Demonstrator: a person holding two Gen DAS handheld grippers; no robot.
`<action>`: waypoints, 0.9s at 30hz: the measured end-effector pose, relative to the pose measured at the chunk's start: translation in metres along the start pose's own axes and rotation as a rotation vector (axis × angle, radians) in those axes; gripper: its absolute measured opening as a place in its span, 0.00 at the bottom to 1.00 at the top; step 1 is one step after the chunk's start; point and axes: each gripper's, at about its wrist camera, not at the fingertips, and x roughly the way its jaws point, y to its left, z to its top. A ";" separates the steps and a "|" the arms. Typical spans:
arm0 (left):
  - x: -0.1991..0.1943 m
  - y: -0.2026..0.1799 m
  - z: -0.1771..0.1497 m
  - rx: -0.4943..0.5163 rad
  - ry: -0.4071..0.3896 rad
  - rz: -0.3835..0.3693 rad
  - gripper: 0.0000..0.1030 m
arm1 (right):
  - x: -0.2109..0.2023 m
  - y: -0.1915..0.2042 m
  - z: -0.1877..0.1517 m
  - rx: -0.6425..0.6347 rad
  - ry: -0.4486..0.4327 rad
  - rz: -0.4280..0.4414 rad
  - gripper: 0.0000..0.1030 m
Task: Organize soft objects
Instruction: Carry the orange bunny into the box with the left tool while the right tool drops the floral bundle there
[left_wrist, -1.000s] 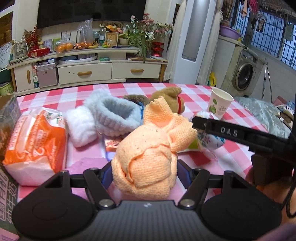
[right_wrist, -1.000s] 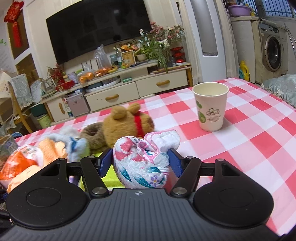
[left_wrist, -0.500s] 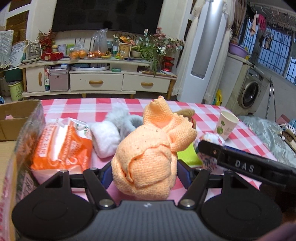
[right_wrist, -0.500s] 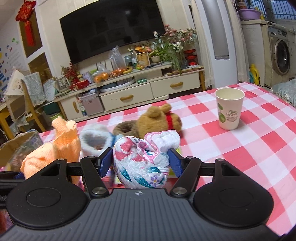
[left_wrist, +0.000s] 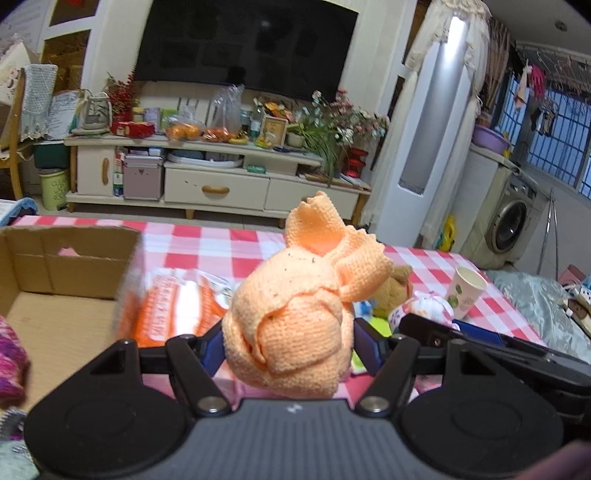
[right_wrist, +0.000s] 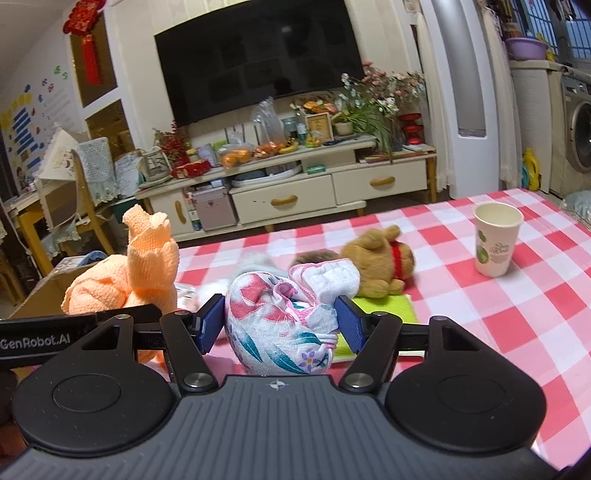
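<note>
Two bundles are in my grip: the left gripper (left_wrist: 288, 343) is clamped on an orange knitted cloth (left_wrist: 295, 325) at frame centre, the right gripper (right_wrist: 280, 325) on a floral cloth (right_wrist: 280, 321). I judge this the carrying step; next, release over the cardboard box (left_wrist: 55, 258), left of frame.

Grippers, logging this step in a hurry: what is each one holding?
Left gripper: shut on the orange knitted bundle.
Right gripper: shut on the floral cloth bundle.
</note>
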 end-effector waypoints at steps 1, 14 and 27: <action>-0.002 0.005 0.002 -0.007 -0.007 0.006 0.67 | 0.002 0.003 0.001 -0.003 0.000 0.009 0.79; -0.031 0.070 0.023 -0.109 -0.104 0.133 0.68 | 0.032 0.065 0.020 -0.113 -0.017 0.158 0.79; -0.039 0.139 0.030 -0.233 -0.110 0.320 0.68 | 0.064 0.125 0.021 -0.248 0.003 0.348 0.79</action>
